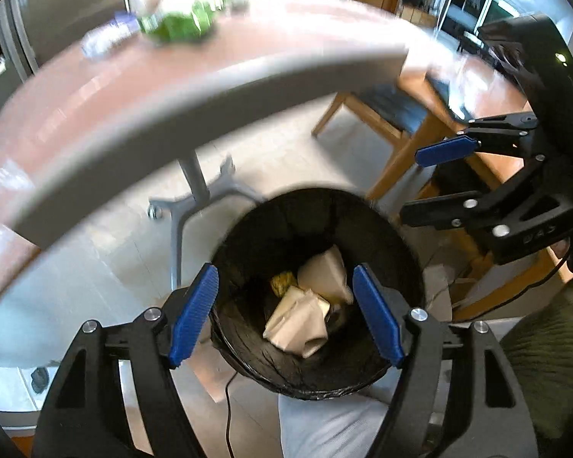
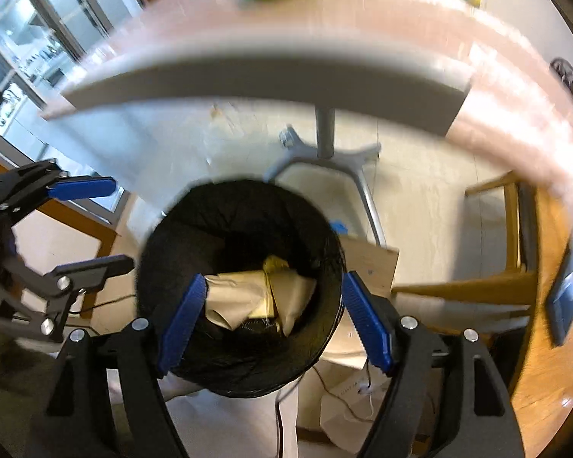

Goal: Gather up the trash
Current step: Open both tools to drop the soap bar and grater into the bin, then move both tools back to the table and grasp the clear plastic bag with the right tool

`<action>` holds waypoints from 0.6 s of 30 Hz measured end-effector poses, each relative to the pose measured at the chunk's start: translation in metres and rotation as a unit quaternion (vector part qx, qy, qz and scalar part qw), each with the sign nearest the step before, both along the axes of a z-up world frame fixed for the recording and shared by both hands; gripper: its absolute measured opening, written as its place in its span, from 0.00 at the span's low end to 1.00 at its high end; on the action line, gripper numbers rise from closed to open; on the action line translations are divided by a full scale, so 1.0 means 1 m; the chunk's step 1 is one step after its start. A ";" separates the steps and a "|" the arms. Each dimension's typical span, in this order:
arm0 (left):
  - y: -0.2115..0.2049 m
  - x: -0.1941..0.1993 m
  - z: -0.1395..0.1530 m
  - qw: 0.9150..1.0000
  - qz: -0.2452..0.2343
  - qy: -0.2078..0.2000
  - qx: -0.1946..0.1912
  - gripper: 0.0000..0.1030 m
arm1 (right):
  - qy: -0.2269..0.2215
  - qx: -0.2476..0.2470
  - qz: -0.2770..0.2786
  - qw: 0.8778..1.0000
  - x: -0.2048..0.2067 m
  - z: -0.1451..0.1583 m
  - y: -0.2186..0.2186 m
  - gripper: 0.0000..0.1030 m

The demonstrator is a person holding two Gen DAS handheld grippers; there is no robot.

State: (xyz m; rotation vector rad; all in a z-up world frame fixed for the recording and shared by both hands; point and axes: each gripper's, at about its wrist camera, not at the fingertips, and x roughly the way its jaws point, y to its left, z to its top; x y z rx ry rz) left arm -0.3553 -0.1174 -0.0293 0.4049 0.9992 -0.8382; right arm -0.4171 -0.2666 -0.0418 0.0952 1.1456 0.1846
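Note:
A round bin lined with a black bag (image 1: 248, 236) (image 2: 195, 221) stands on the floor under both grippers. Crumpled beige paper (image 1: 305, 316) (image 2: 248, 294) and a yellow scrap (image 1: 282, 282) (image 2: 275, 263) lie inside it. My left gripper (image 1: 286, 274) hangs open above the bin, blue pads apart, nothing between them. My right gripper (image 2: 273, 282) is likewise open and empty over the bin. Each gripper shows in the other's view, the right gripper (image 1: 431, 187) at the right edge and the left gripper (image 2: 110, 225) at the left edge.
A pink-topped table (image 1: 172, 68) (image 2: 324, 23) with a grey edge and wheeled pedestal (image 1: 198, 183) overhangs beyond the bin. Blurred green and white packages (image 1: 179, 23) lie on it. A wooden chair (image 1: 386, 110), cardboard (image 2: 366, 267) and cables are near the bin.

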 end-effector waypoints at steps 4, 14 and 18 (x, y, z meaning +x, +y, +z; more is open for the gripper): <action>0.015 0.005 0.057 0.996 0.021 -0.066 -0.057 0.86 | -0.100 -0.028 0.011 0.995 0.006 0.070 -0.005 0.79; 0.027 0.096 0.136 0.971 0.122 -0.153 -0.136 0.96 | -0.219 -0.060 -0.005 0.974 0.110 0.162 -0.033 0.95; 0.023 0.149 0.128 0.971 0.153 -0.134 -0.129 0.96 | -0.201 -0.036 -0.017 0.979 0.173 0.163 -0.046 0.95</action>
